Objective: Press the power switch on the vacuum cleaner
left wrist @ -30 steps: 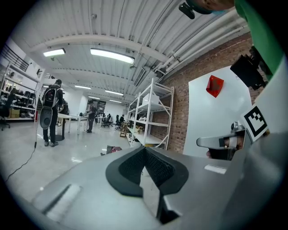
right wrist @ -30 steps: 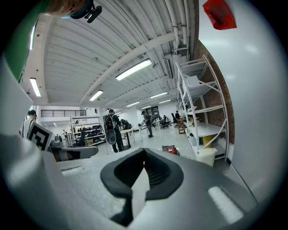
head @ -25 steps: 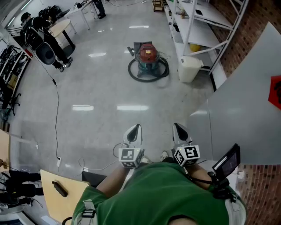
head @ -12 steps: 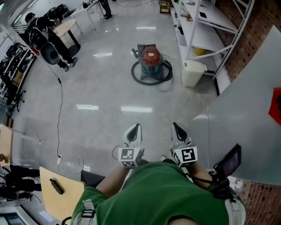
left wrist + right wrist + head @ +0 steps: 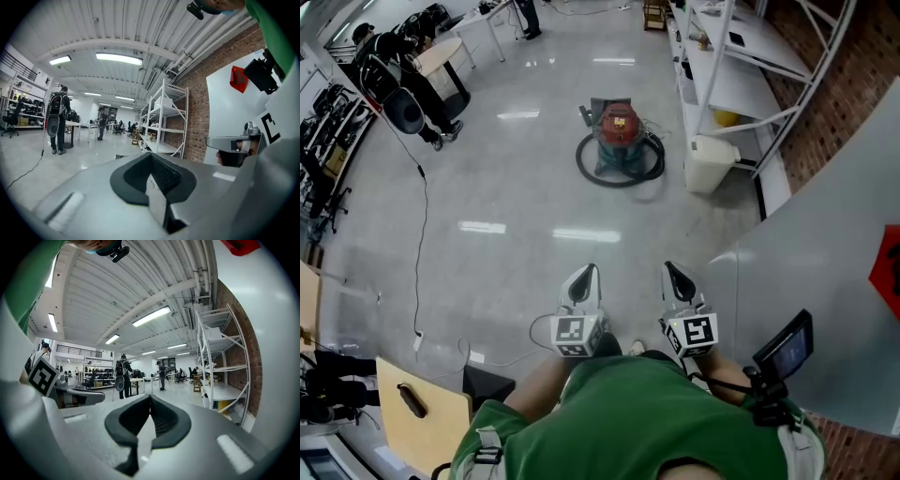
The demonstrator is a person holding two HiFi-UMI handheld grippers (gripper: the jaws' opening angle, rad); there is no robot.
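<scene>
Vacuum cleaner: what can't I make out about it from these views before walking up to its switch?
1. Power switch: head view; the vacuum cleaner is too far and small to show any switch.
2. Its far side: head view; hidden by its own body.
3. Gripper views: vacuum cleaner absent; the shut left gripper and right gripper fill the lower frame, blocking the view downward.

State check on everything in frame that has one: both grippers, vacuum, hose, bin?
left gripper: shut, empty, well short of the vacuum cleaner.
right gripper: shut, empty, beside the left gripper.
vacuum cleaner: upright on the floor, untouched.
hose: coiled in a ring around the vacuum cleaner's base.
white bin: upright on the floor by the shelving.
</scene>
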